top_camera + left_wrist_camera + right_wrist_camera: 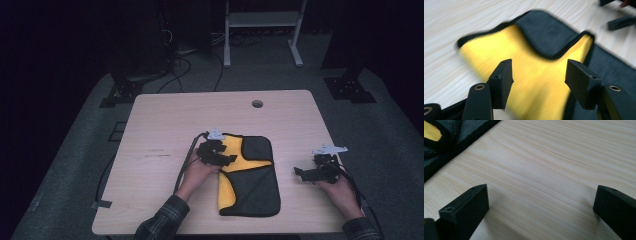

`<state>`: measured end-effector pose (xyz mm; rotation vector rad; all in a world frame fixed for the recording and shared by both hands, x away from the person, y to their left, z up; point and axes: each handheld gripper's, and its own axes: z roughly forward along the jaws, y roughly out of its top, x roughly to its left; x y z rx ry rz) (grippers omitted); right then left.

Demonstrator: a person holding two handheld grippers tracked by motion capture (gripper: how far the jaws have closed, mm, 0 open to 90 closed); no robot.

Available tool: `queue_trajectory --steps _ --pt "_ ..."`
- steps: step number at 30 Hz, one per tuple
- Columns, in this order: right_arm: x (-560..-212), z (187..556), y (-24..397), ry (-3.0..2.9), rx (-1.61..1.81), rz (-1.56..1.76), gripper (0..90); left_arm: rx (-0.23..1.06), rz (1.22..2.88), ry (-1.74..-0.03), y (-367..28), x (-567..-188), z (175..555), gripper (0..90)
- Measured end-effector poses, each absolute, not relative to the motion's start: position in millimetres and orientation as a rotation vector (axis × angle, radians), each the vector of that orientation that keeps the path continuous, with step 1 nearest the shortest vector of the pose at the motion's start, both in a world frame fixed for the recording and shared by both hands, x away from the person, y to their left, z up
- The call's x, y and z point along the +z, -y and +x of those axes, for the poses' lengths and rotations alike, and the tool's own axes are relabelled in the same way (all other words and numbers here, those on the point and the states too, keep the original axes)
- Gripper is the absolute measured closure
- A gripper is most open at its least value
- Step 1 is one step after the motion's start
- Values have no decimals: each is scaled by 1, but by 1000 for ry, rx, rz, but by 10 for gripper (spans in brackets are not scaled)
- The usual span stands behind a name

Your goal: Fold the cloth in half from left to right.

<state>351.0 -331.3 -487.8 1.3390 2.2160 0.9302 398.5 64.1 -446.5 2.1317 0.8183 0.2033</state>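
Note:
A folded cloth, dark grey outside and yellow inside (252, 175), lies on the wooden table (165, 120) right of centre. My left gripper (222, 156) hovers over the cloth's upper left part, open, jaws apart above the yellow face (534, 75) with a grey flap (546, 35) folded over beyond them. My right gripper (306, 173) sits to the right of the cloth, open over bare wood (544, 182); the cloth's dark edge (454, 142) lies off to its left, apart from the jaws.
A round hole (257, 104) is set in the table near its far edge. Cables trail from both grippers toward the near edge. A white metal frame (262, 30) and dark stands occupy the floor behind the table.

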Motion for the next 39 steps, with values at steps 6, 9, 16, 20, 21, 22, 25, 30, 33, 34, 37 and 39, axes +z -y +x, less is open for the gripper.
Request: queue_trajectory --steps 6,9,16,20,21,22,25,30,33,34,37,39 --pt "-488 351 331 -2216 930 1340 0 208 2135 -898 -79 -457 403 379" --pt "-488 351 331 -2215 931 1340 0 196 2162 -900 -78 -462 401 381" --pt "-488 351 331 -2216 931 1340 0 210 2204 -905 -77 -467 391 407" --pt "-488 351 331 -2216 931 1340 0 220 2220 -889 -77 -469 385 469" --pt "-488 351 331 -2216 930 1339 0 216 2225 -887 -77 -468 384 501" --pt "-488 351 331 -2216 931 1340 0 209 2224 -881 -76 -468 383 530" --pt "-488 351 331 -2216 931 1340 0 183 2228 -868 -75 -468 381 669" --pt "-488 351 331 -2216 930 1339 0 175 2255 -851 -71 -466 379 819" --pt "-488 351 331 -2216 931 1340 0 171 2262 -844 -75 -465 379 830" --pt "-488 351 331 -2216 931 1339 0 166 2264 -847 -77 -465 379 831" --pt "-488 351 331 -2216 931 1339 0 166 2260 -856 -86 -465 377 834" --pt "-488 351 331 -2216 931 1339 0 172 2254 -874 -95 -464 376 834"
